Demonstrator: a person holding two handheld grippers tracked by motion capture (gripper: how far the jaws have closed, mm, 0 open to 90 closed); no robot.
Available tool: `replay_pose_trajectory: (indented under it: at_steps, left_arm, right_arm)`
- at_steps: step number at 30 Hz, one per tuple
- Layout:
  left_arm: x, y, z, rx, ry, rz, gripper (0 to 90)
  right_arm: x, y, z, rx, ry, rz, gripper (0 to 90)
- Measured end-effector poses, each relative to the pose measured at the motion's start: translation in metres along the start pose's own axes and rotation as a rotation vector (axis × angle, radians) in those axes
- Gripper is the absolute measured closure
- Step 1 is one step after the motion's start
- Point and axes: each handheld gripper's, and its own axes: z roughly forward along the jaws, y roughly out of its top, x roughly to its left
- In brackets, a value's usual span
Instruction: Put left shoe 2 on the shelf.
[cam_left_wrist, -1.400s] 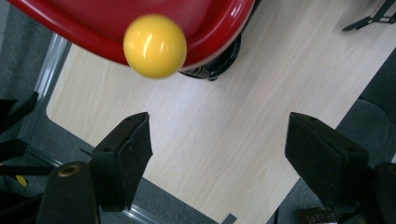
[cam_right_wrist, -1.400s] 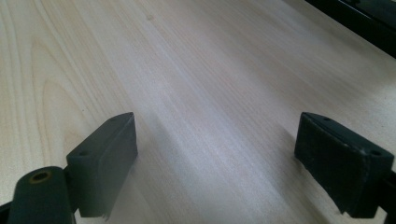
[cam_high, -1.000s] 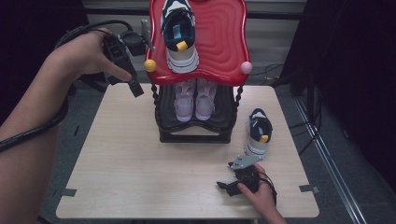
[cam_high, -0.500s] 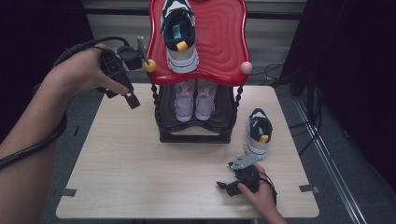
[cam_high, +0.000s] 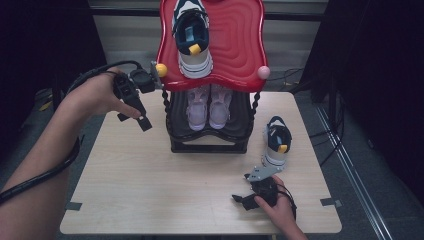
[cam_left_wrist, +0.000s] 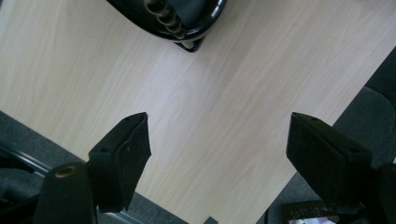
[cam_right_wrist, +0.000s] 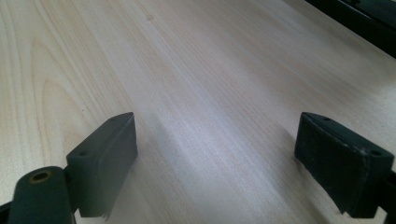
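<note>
Left claw (cam_high: 145, 121): your jaws stand wide apart, nothing between them, held above the table's (cam_high: 150, 190) left side just beside the rack (cam_high: 210, 137).
Left claw view: bare pale wood under the jaws, rack foot (cam_left_wrist: 189, 44) and a twisted post (cam_left_wrist: 163, 14) at the top.
Right claw (cam_high: 245, 200): resting low near the front right edge, jaws parted and empty, wood grain between them.
Loose shoe (cam_high: 276, 142): on the table right of the rack, just beyond your right claw; navy and white with a yellow tab, toe towards you.
Rack: two tiers; glossy red wavy top shelf (cam_high: 235, 45) with ribbed surface, black lower tray, ball knobs at the corners.
On rack: matching shoe (cam_high: 192, 37) on top, pink pair (cam_high: 209, 105) below.
Risk 1: your left claw is close to the post and the yellow knob (cam_high: 161, 70); a sideways swing could knock the rack and shift the top shoe.
Risk 2: top shelf looks slick and curved, so a shoe set down off-centre may slide.
Risk 3: shoe upper is soft and rounded; a shallow pinch could slip.
Risk 4: your left cable (cam_high: 100, 70) could snag the rack.
</note>
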Motion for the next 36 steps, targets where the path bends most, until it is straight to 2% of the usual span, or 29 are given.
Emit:
replay_pose_trajectory:
  at_steps: [6,9,11,12,17,18,20,23,26,27,30,33,34,35,36]
  left_arm:
    - [0.0,-0.004,0.016,0.007,-0.022,-0.001,21.7]
    - [-0.002,-0.008,0.025,0.001,-0.029,-0.017,21.7]
    - [-0.001,-0.009,0.028,0.006,-0.031,-0.006,21.7]
    - [-0.002,-0.011,0.034,0.01,-0.044,-0.015,21.7]
    - [-0.004,-0.017,0.05,0.015,-0.057,-0.022,21.6]
    - [-0.005,-0.018,0.053,0.007,-0.058,-0.034,21.6]
    - [-0.005,-0.02,0.058,0.013,-0.066,-0.026,21.6]
    - [-0.006,-0.022,0.064,0.002,-0.066,-0.039,21.8]
    - [-0.003,-0.025,0.072,0.035,-0.065,-0.018,21.9]
    - [-0.005,-0.026,0.076,0.01,-0.068,-0.049,21.9]
    - [-0.005,-0.028,0.083,0.008,-0.069,-0.059,21.9]
    - [-0.004,-0.03,0.088,0.012,-0.07,-0.06,21.8]
    - [-0.005,-0.031,0.094,0.016,-0.071,-0.06,21.8]
    - [-0.003,-0.031,0.096,0.032,-0.069,-0.038,21.7]
    - [-0.004,-0.032,0.1,0.028,-0.071,-0.044,21.7]
  right_arm:
    - [0.0,0.0,0.0,-0.001,-0.001,-0.002,12.5]
    - [0.0,0.0,0.0,-0.001,-0.001,-0.002,12.5]
    - [0.0,0.0,0.0,-0.001,-0.001,-0.002,12.5]
    - [0.0,0.0,0.0,-0.001,-0.001,-0.002,12.5]
    - [0.0,0.0,0.0,-0.003,-0.001,-0.002,12.5]
    - [0.0,0.0,0.0,-0.002,-0.002,0.0,12.5]
    - [0.0,0.0,0.0,-0.002,-0.002,0.0,12.4]
    - [0.0,0.0,0.0,-0.003,-0.002,-0.002,12.5]
    - [0.0,0.0,0.0,-0.003,-0.002,0.0,12.5]
    - [0.0,0.0,0.0,-0.003,-0.002,-0.002,12.4]
    - [0.0,0.0,0.0,-0.003,-0.002,0.0,12.4]
    - [0.0,0.0,0.0,-0.004,-0.003,-0.002,12.5]
    - [0.0,0.0,0.0,-0.004,-0.003,-0.001,12.5]
    - [0.0,0.0,0.0,-0.004,-0.003,-0.002,12.4]
    - [0.0,0.0,0.0,-0.004,-0.003,-0.001,12.5]
